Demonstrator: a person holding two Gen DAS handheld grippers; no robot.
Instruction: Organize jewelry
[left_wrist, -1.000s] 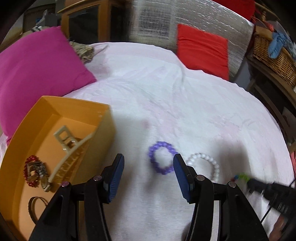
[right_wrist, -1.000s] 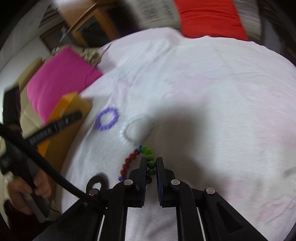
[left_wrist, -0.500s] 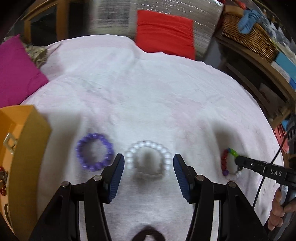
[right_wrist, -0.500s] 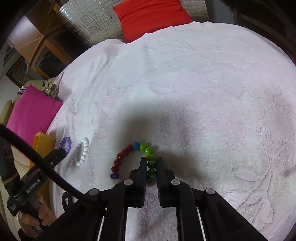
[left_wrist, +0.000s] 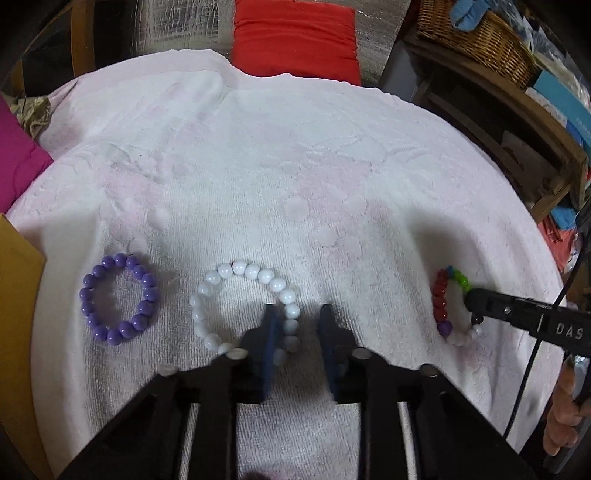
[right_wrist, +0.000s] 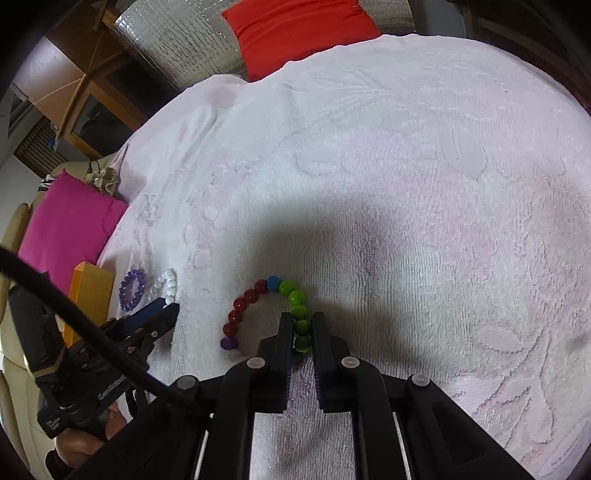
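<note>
Evidently light and loose, each beaded loop suits a pinch across one strand. Left gripper (left_wrist: 298, 325) is closing around the white bracelet (left_wrist: 243, 306), pads not yet touching; right gripper (right_wrist: 299, 332) clamps the multicoloured bracelet (right_wrist: 266, 314) at its slippery green beads.

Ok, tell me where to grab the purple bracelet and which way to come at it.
Probably best to take the purple bracelet by the arc facing the white bracelet, away from the orange box. It lies flat on the towel as an open ring, so come straight down, one finger inside, one outside, closing across the beads.
</note>
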